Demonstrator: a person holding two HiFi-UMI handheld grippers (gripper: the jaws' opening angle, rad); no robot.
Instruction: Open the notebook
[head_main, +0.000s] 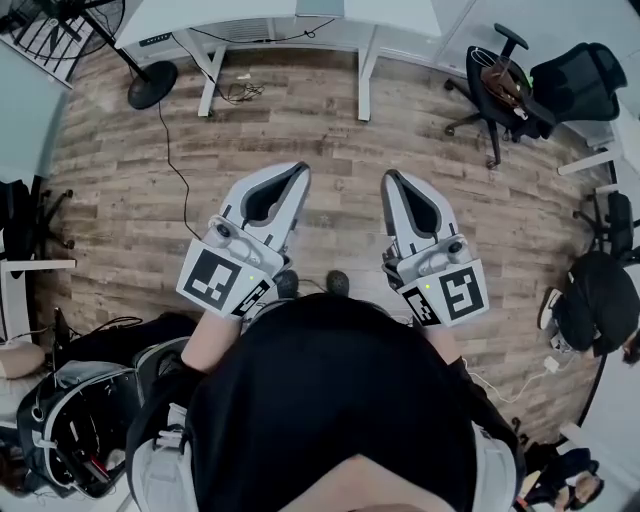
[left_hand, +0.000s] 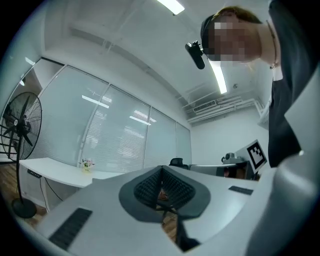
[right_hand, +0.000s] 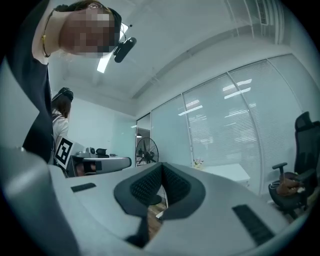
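No notebook shows in any view. I hold both grippers out level above a wooden floor (head_main: 330, 130), side by side in front of my body. The left gripper (head_main: 300, 172) is shut with nothing between its jaws; its ribbed pads meet at the tip in the left gripper view (left_hand: 161, 169). The right gripper (head_main: 389, 179) is also shut and empty, its pads touching in the right gripper view (right_hand: 161, 165). Each gripper's marker cube shows in the other's view: the right one's (left_hand: 256, 154) and the left one's (right_hand: 63, 150).
A white desk (head_main: 290, 25) runs along the far wall, with a standing fan's base (head_main: 152, 84) to its left. Two black office chairs (head_main: 500, 85) (head_main: 580, 80) stand at the far right. A backpack (head_main: 70, 425) lies at my left, and cables trail on the floor.
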